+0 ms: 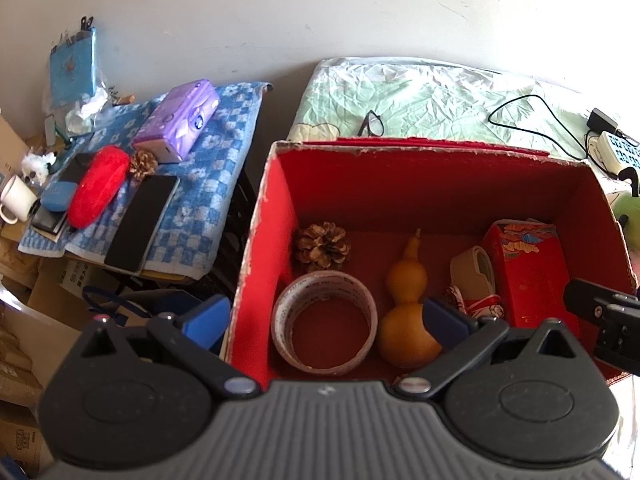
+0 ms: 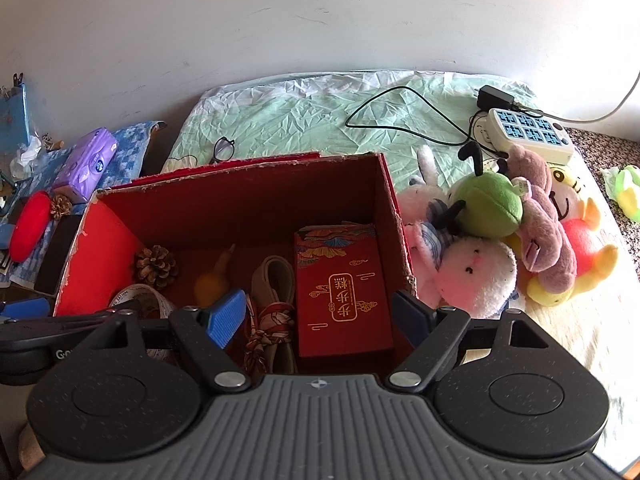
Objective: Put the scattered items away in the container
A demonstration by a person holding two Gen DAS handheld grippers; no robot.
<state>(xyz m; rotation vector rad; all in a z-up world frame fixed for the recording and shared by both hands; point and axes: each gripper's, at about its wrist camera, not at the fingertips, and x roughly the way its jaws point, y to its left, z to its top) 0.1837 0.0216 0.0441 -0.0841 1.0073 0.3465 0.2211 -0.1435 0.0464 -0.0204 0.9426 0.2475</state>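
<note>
Both tongs were held wide apart and nothing was gripped: the left tongs [image 1: 326, 316] hovered over the near left wall of the red box [image 1: 440, 184], the right tongs [image 2: 320, 312] over its near right part. The box stood on the bed [image 2: 300, 120], open at the top.

Inside it were seen a pine cone [image 1: 323, 245] at the far left, a tape roll [image 1: 325, 322] near it, a gourd [image 1: 406, 312] in the middle, a folded strap with a patterned ribbon [image 2: 272, 304], and a red gift packet [image 2: 344, 300] against the right wall.

Things were left outside: a heap of plush toys [image 2: 500, 240] just beside the right wall, and, on the blue checked cloth [image 1: 212, 184] to the left, a red case [image 1: 98, 186], a second pine cone [image 1: 143, 164], a purple tissue pack [image 1: 178, 120] and a black slab [image 1: 142, 224].

Trouble could be expected from the soft toys, which might slip or be pinched only by a loose limb. The box floor was judged crowded; a bulky toy could be caught on the torn rim or the gourd could be knocked over.
</note>
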